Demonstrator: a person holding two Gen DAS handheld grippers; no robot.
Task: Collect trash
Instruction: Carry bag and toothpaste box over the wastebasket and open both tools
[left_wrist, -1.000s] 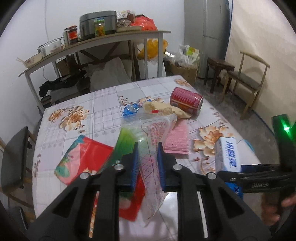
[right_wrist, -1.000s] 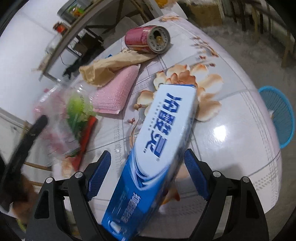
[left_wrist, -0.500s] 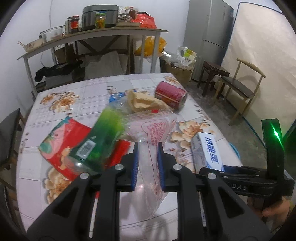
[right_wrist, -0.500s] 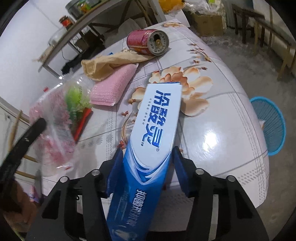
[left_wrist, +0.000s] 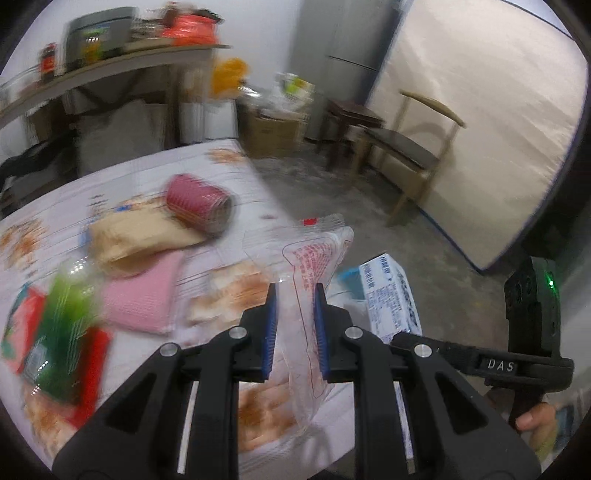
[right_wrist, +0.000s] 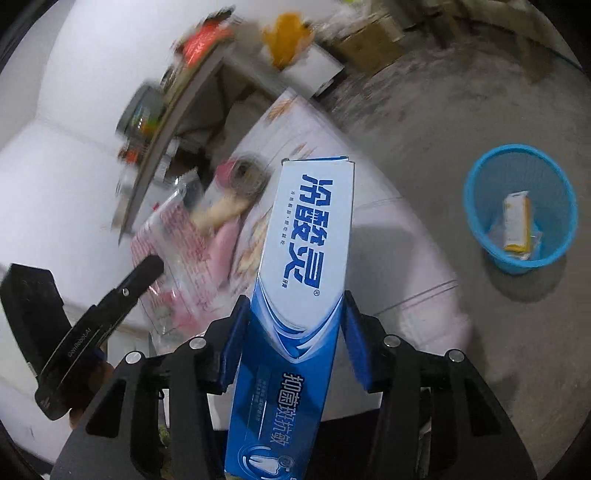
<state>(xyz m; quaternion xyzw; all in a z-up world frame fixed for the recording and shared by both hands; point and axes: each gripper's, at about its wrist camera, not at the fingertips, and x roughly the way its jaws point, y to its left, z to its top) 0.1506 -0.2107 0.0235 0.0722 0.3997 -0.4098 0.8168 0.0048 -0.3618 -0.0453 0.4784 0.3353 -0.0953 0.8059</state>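
The left hand-held gripper (left_wrist: 294, 328) is clamped on a clear plastic bag (left_wrist: 312, 266) with red printing; the bag stands up between the two blue-padded jaws and also hangs below them, lifted above the worktop (left_wrist: 207, 173). The right hand-held gripper (right_wrist: 295, 332) has its jaws pressed against the two long sides of a blue and white toothpaste box (right_wrist: 299, 280), which points forward and away from the camera, raised off the worktop.

In the right wrist view a blue mesh wastebasket (right_wrist: 476, 206) stands on the concrete floor (right_wrist: 461, 110), to the right of the box and well apart from it. A yellow and white wrapper (right_wrist: 517, 219) lies inside the basket.

The worktop carries a white cloth with an orange flower pattern. On it, in the left wrist view, a dark red can (left_wrist: 197, 203) lies on its side. Just beside the can is a tan crumpled piece, possibly paper or cloth (left_wrist: 140, 236); the blur makes it hard to tell. A pink textured pad (left_wrist: 144, 299) lies against the tan piece. At the left edge a green bottle (left_wrist: 62, 317) rests over a red packet (left_wrist: 94, 363), both heavily blurred.

Beyond the worktop are a wooden chair (left_wrist: 406, 155) and a cluttered shelf (left_wrist: 122, 62).
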